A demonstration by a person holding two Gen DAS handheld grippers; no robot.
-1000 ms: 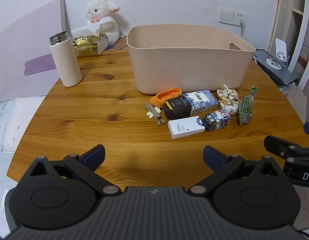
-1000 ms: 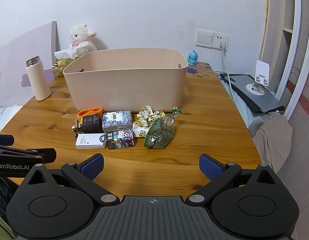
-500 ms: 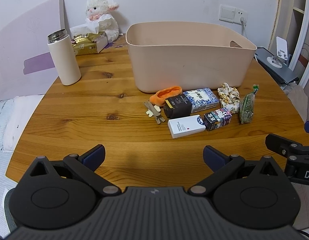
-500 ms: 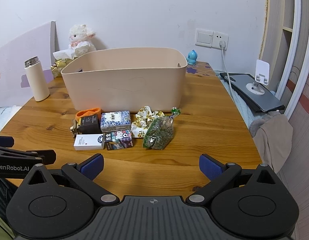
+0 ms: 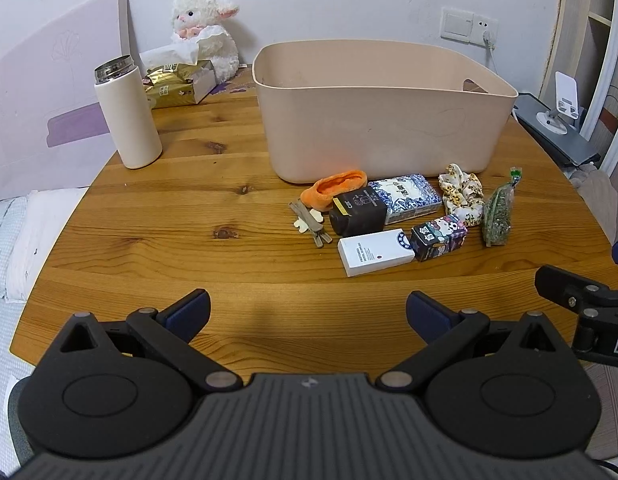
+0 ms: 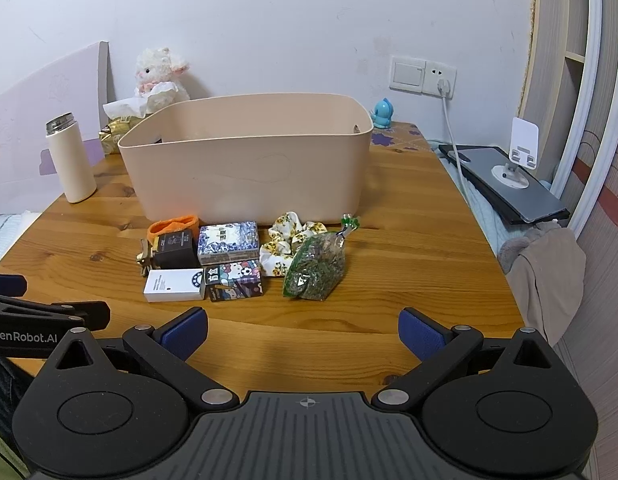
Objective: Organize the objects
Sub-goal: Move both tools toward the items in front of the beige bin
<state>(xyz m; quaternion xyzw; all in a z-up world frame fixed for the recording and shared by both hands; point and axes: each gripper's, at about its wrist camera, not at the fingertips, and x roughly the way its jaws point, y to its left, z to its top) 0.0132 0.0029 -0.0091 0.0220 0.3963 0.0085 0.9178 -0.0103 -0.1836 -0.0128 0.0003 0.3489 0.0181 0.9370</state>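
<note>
Both tongs idle above the near edge of the worktop (image 5: 157, 248). Left tongs (image 5: 308, 309) spread wide, nothing between them. Right tongs (image 6: 303, 330) likewise apart and empty. Nothing picked up yet.

Task items sit in a tight cluster ahead of both tongs, just in front of the beige storage bin (image 5: 383, 120):
- white box (image 5: 376, 252), nearest the left tongs
- cartoon-print box (image 6: 234, 282), touching the white box
- black box (image 5: 359, 216) behind those, blue-and-white patterned box (image 6: 228, 242) beside it
- orange plush piece (image 5: 335, 190) against the bin wall
- floral scrunchie (image 6: 287, 246) and clear bag of green dried matter (image 6: 315, 268), ahead of the right tongs
- small wooden clips (image 5: 311, 222), left edge of the cluster; exact kind hard to make out

The bin's inside looks empty as far as either view shows; its floor is mostly hidden.

Risks, as I judge them:
- Boxes are packed edge to edge. Tongs lowered around one will likely shove its neighbour, or pinch two together.
- The bag is soft and slick; a pinch on the body could slip or squash the contents.
- The bin wall stands high; a low carry would strike the rim and drop the item.
- Both tongs point at the same cluster, so they may collide.

Off to the left, well clear: cream thermos (image 5: 127, 112), tissue box (image 5: 177, 84), lamb plush (image 5: 203, 28).
</note>
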